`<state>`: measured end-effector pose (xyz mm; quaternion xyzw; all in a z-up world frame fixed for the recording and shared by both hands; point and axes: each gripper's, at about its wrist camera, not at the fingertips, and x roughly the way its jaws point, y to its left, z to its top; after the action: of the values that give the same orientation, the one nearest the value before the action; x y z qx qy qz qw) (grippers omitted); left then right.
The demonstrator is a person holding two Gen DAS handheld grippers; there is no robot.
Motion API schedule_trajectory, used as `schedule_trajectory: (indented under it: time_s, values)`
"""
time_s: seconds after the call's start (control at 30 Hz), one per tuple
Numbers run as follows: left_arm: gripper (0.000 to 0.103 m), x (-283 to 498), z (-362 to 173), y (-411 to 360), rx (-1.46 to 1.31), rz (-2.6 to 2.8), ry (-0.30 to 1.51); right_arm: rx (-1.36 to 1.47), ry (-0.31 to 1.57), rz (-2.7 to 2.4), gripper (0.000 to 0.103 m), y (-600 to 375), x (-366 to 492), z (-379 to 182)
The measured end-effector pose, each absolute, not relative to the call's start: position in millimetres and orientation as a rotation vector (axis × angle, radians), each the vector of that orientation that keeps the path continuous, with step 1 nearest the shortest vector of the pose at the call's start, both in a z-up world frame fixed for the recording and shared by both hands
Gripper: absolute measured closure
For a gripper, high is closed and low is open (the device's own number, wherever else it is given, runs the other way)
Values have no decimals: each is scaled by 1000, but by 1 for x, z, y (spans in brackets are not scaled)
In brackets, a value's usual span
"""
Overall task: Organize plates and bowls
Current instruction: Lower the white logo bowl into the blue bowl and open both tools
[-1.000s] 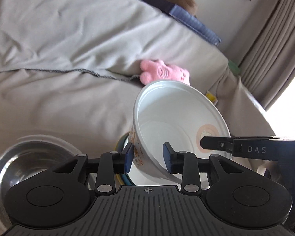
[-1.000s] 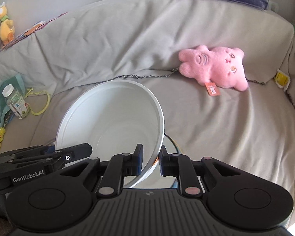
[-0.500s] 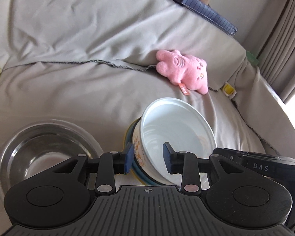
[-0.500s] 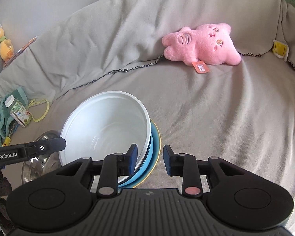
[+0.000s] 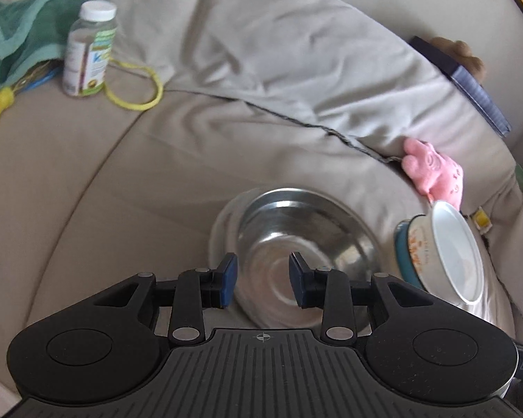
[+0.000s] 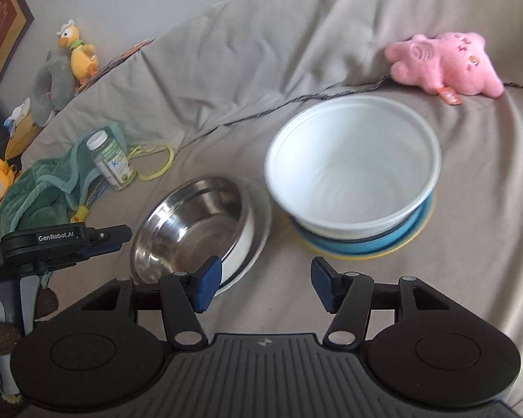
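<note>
White bowl (image 6: 354, 167) is seen set in the blue plate (image 6: 362, 242) on the sofa cover (image 6: 436, 278), far right of the steel bowl (image 6: 188, 223). Right claw (image 6: 264, 287) has just been opening; nothing is held, jaws well apart. Left claw (image 5: 261, 284) is held at a moderate gap, empty, above the steel bowl's (image 5: 303, 244) near wall. Judged next: steel bowl to be gripped by its thin rim, one pad inside, one outside, and lifted level. Steel is smooth, glossy, likely slippery; it sits on a pale plate (image 6: 261, 223). Cover is soft and creased, so stacks may tilt.
</note>
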<state>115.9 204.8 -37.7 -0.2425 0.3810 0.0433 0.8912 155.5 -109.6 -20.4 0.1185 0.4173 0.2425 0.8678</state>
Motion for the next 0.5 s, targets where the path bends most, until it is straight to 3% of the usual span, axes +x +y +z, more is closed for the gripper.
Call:
schedule_trajectory:
  time_s: [0.2,0.5]
  values:
    - [68,117,-65,227,-629,80,812,327,985,496,46,-59,170,-48]
    - [67,124,-81,224,-627,55,839,340,1012,445,46,-41,181,-62]
